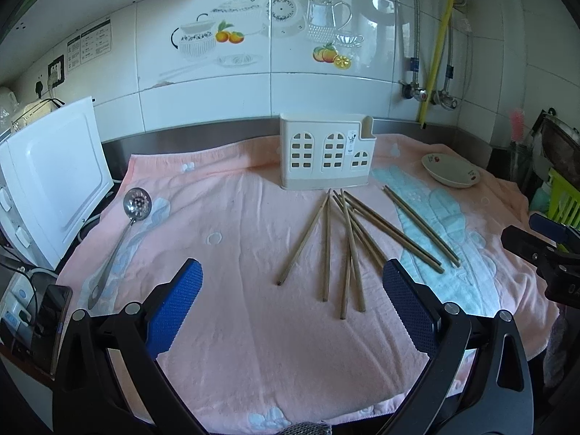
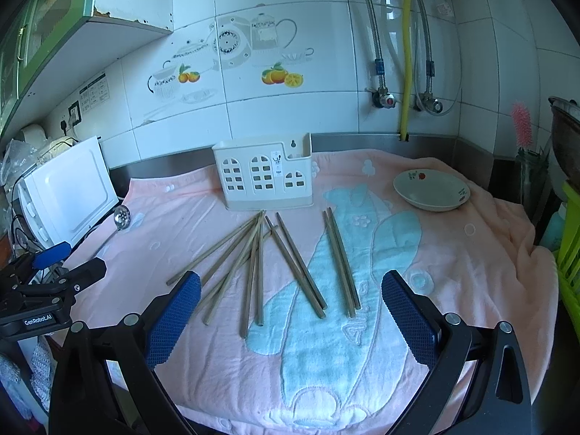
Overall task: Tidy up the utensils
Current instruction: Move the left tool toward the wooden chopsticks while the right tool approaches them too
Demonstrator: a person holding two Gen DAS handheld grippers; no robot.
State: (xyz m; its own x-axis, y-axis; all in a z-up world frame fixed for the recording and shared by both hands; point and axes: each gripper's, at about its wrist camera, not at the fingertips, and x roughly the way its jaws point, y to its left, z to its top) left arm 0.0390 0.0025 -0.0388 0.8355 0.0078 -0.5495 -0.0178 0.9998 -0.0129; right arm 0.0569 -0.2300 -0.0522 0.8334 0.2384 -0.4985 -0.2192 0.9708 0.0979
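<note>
Several wooden chopsticks [image 1: 348, 239] lie fanned out on a pink towel [image 1: 235, 326] in front of a white plastic utensil holder [image 1: 326, 154] with arched cut-outs. A steel slotted ladle [image 1: 119, 239] lies at the towel's left. My left gripper [image 1: 291, 275] is open and empty, above the towel just short of the chopsticks. In the right wrist view the chopsticks [image 2: 275, 268], the holder [image 2: 264, 177] and the ladle [image 2: 121, 216] show again. My right gripper [image 2: 290, 282] is open and empty, with the chopsticks' near ends between its fingers.
A white shallow bowl [image 1: 451, 170] sits at the towel's back right; it also shows in the right wrist view [image 2: 431, 190]. A white appliance [image 1: 54, 181] stands at the left. A green rack [image 2: 571, 250] and a pink brush [image 2: 522, 123] are at the right edge.
</note>
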